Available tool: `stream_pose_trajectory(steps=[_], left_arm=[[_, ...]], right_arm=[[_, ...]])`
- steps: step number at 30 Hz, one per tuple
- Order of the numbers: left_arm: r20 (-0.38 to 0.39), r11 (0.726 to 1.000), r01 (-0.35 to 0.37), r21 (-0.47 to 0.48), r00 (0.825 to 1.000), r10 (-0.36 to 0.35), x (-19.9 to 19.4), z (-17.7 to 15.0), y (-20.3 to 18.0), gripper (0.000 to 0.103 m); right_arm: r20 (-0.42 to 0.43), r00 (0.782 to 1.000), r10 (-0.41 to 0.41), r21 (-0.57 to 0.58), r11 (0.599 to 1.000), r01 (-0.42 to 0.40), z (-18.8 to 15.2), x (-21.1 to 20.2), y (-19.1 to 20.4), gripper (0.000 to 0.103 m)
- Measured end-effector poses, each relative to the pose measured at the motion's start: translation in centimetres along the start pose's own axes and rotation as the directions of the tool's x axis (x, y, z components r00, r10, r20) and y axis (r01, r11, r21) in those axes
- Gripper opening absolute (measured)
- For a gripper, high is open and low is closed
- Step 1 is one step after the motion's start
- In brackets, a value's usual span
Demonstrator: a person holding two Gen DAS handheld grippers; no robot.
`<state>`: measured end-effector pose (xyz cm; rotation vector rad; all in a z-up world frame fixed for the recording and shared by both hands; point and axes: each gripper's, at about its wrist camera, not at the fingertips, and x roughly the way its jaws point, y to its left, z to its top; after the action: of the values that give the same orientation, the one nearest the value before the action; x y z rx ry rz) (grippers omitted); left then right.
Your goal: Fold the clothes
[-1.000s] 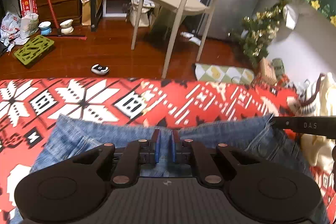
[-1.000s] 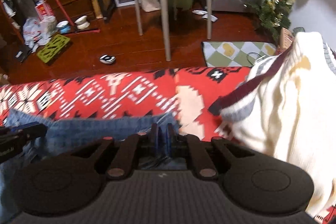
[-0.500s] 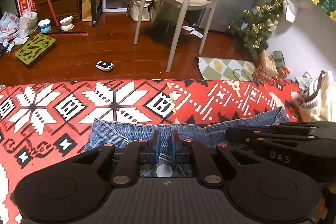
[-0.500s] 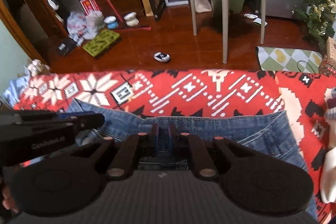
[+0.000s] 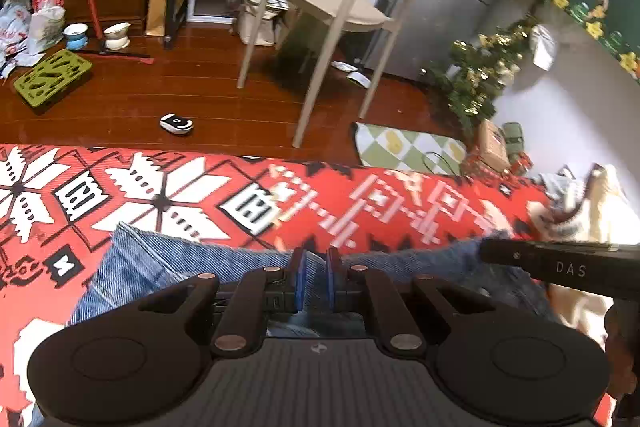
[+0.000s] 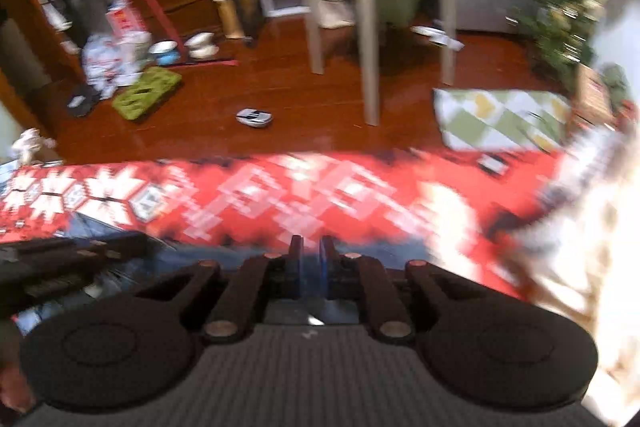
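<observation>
Red patterned blanket (image 5: 320, 203) under jeans (image 5: 160, 263). Left gripper (image 5: 313, 281), right gripper (image 6: 307, 267): each clamped on denim edge. Step, judged: mid-fold. Next: you carry edge across evenly, lay flat.

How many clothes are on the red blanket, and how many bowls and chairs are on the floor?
Clothes: 2, the blue denim jeans and the cream knitted sweater
Bowls: 2, the blue ceramic bowl and the white ceramic bowl
Chairs: 1, the beige plastic chair
Total: 5
</observation>
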<state>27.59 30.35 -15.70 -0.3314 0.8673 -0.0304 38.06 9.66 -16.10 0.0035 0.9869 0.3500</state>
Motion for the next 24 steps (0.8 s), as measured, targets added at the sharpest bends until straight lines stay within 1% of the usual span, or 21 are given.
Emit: stream_pose_trajectory(steps=[2, 4, 5, 6, 8, 9, 14, 17, 18, 21, 24], left_arm=[[-0.008, 1.0, 0.02, 0.008, 1.0, -0.02, -0.5, -0.2, -0.6, 0.008], [-0.03, 0.998, 0.059, 0.013, 0.998, -0.059, -0.4, -0.1, -1.4, 0.008], [-0.038, 0.997, 0.076, 0.024, 0.996, -0.075, -0.2, -0.1, -1.8, 0.008], [-0.044, 0.995, 0.086, 0.055, 0.996, -0.083, 0.1, -0.1, -2.6, 0.008], [-0.054, 0.99, 0.09, 0.113, 0.995, -0.085, 0.6, -0.3, -4.1, 0.008], [-0.056, 0.988, 0.098, 0.12, 0.994, -0.092, 0.8, -0.4, -4.7, 0.008], [-0.073, 0.985, 0.135, 0.104, 0.989, -0.128, 2.4, -0.8, -7.5, 0.008], [-0.062, 0.984, 0.158, 0.078, 0.986, -0.153, 2.7, -1.1, -9.0, 0.008], [-0.058, 0.984, 0.164, 0.068, 0.985, -0.16, 2.7, -1.2, -9.5, 0.008], [-0.08, 0.985, 0.162, 0.058, 0.984, -0.157, 3.1, -1.3, -10.5, 0.008], [-0.099, 0.98, 0.18, 0.082, 0.98, -0.171, 2.7, -1.6, -11.1, 0.008]], right_arm=[[-0.001, 0.999, -0.041, 0.058, 0.997, 0.041, -1.0, -0.8, -1.8, 0.01], [-0.008, 0.998, -0.055, 0.095, 0.994, 0.055, -2.1, -1.0, -3.2, 0.01], [-0.008, 0.998, -0.056, 0.104, 0.993, 0.057, -2.5, -0.8, -3.6, 0.01], [0.001, 0.998, -0.055, 0.103, 0.993, 0.055, -2.8, -0.7, -3.8, 0.01], [0.024, 0.998, -0.063, 0.091, 0.994, 0.06, -2.7, -0.2, -3.9, 0.008], [0.033, 0.997, -0.064, 0.087, 0.994, 0.061, -2.5, 0.1, -4.0, 0.008], [0.041, 0.998, -0.05, 0.104, 0.994, 0.045, -1.0, 1.4, -4.7, 0.007], [0.052, 0.998, -0.047, 0.083, 0.996, 0.043, -0.7, 0.3, -4.8, 0.009], [0.052, 0.998, -0.047, 0.073, 0.996, 0.043, -0.7, -0.3, -4.7, 0.009], [0.023, 0.999, -0.044, 0.057, 0.997, 0.043, -1.9, -2.6, -5.0, 0.009], [-0.003, 0.999, -0.044, 0.082, 0.996, 0.044, -3.3, -3.6, -5.4, 0.008]])
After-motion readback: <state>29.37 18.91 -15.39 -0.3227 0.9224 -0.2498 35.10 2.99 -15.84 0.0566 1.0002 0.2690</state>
